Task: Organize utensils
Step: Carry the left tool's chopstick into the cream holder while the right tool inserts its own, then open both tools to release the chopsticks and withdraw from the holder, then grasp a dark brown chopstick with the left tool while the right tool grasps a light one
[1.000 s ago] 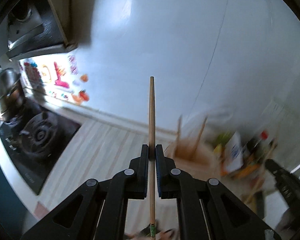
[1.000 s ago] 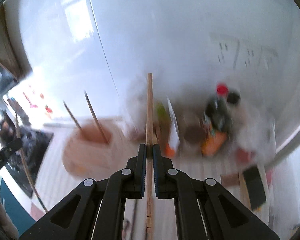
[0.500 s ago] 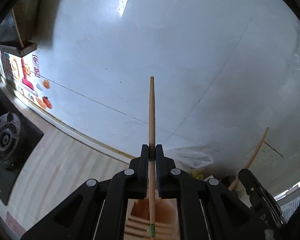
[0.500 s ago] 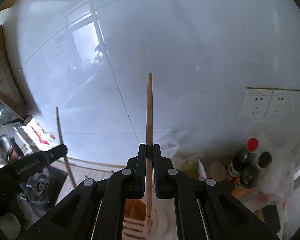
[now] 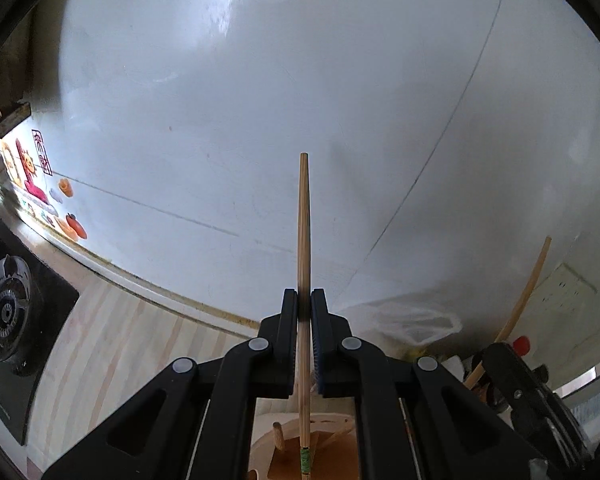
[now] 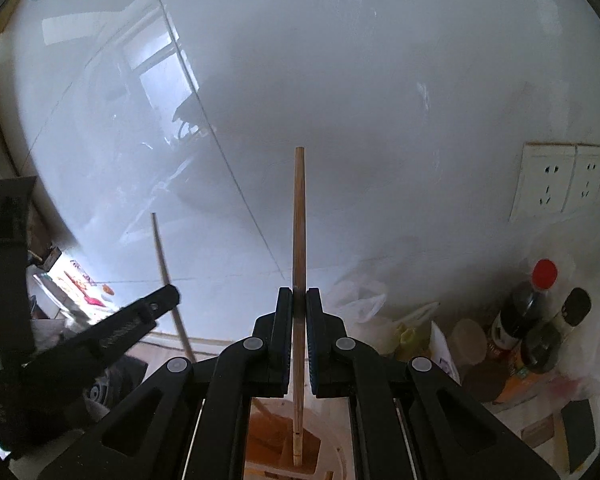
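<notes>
Left wrist: left gripper [image 5: 304, 308] clamps chopstick [image 5: 303, 224]; right gripper [image 6: 299, 306] clamps 2nd chopstick [image 6: 299, 220], both above holder [image 5: 332, 446].

One wooden chopstick [image 5: 304, 240] points to 12 o'clock above the holder [image 5: 332, 452]; another chopstick [image 6: 299, 240] likewise stands upright over it.

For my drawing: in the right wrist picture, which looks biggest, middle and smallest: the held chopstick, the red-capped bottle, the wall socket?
1. Chopstick, clearly longest.
2. Red-capped bottle and wall socket look alike; I won't rank them.
</notes>
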